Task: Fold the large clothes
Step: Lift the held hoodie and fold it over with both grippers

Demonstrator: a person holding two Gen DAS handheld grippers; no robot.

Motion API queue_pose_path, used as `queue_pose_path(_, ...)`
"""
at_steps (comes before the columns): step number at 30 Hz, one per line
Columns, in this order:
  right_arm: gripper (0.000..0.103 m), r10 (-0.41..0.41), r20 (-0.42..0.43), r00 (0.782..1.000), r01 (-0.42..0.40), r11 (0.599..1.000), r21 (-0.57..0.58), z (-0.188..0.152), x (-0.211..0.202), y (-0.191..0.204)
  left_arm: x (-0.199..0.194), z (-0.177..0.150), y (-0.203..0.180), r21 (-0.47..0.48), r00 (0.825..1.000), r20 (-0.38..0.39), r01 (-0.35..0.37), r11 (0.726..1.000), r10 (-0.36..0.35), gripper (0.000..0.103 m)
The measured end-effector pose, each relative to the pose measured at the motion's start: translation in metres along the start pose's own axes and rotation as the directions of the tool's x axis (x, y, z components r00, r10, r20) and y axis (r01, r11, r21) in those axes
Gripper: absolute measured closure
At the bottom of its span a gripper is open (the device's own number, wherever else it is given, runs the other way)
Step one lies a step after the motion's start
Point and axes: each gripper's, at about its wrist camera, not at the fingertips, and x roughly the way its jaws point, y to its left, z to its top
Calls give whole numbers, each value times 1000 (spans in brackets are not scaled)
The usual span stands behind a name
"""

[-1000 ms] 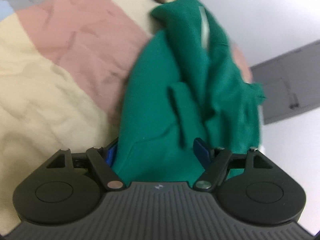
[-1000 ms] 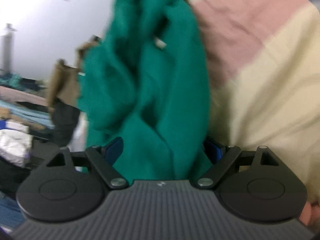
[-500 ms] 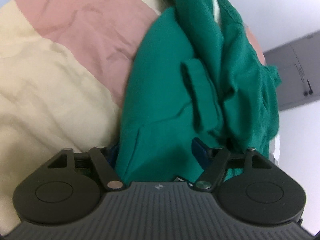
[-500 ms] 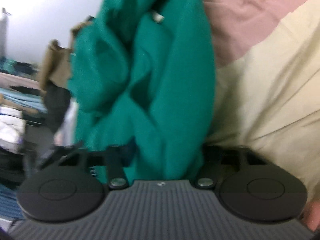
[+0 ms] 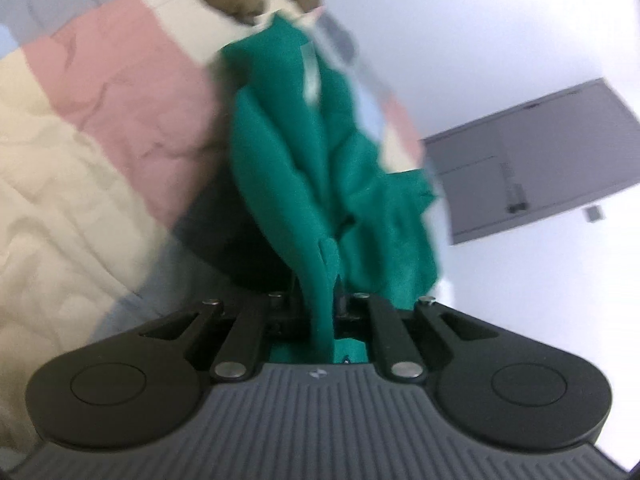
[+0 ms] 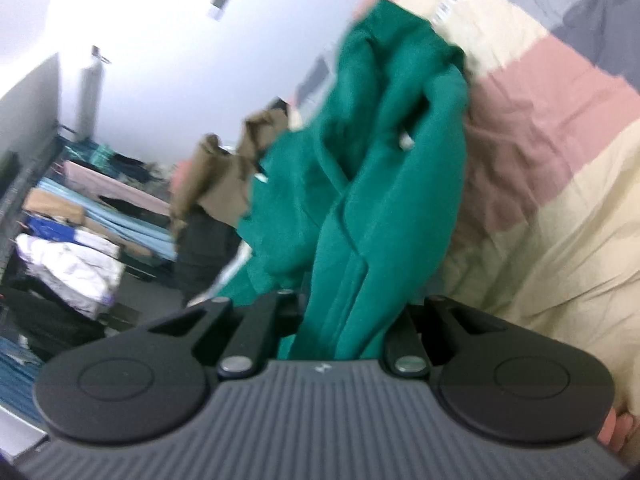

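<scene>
Both my left claw [image 5: 322,304] and right claw [image 6: 344,312] are clenched on the bunched green garment [image 5: 320,168], the right jaws closing, over the bed [image 5: 100,152]; I judge folding barely begun.

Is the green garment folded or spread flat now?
Neither: the green garment hangs bunched, pinched by the left tool and right tool.

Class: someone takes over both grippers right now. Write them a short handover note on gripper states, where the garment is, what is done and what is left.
Left gripper: shut on the green garment.
Right gripper: jaws closing, garment bunched between them, gripped.
Garment: crumpled, hanging from both grippers above the striped bedspread. A brown garment lies beyond.
Done: both grips taken.
Left: spread it flat, then fold; no fold shows yet.
</scene>
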Motion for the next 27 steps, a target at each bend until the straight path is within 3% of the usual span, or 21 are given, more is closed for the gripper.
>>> queue_pose_path(8,89,129,91,987,-123,990,-73,-11,-76,43,-81,-31,-28,25,986,5,167,986,-167,93)
queue_pose_path(12,89,140,104,985,-129,986,-102,-25,-105,57,-107,-55,-31,46,979,-3,202,978,-202,93)
queue_pose_path(15,88,121,113,986,-110,989,-103,-32,-108,59,-114,-63,-30,73,982,14,189,979,-191,93)
queue_pose_path(20,88,86,127,988,-80,995,-58,-19,-99,54,-102,-48,-28,68,979,52,194,979,-198,93)
queue_pose_path(23,88,77,162,984,-77,997,-7,6,-85,49,-81,-22,-36,68,973,81,210,975,-215,93)
queue_pose_path(27,88,42,196,980,-52,998,43,48,-52,45,-47,16,-60,118,973,129,175,978,-189,92)
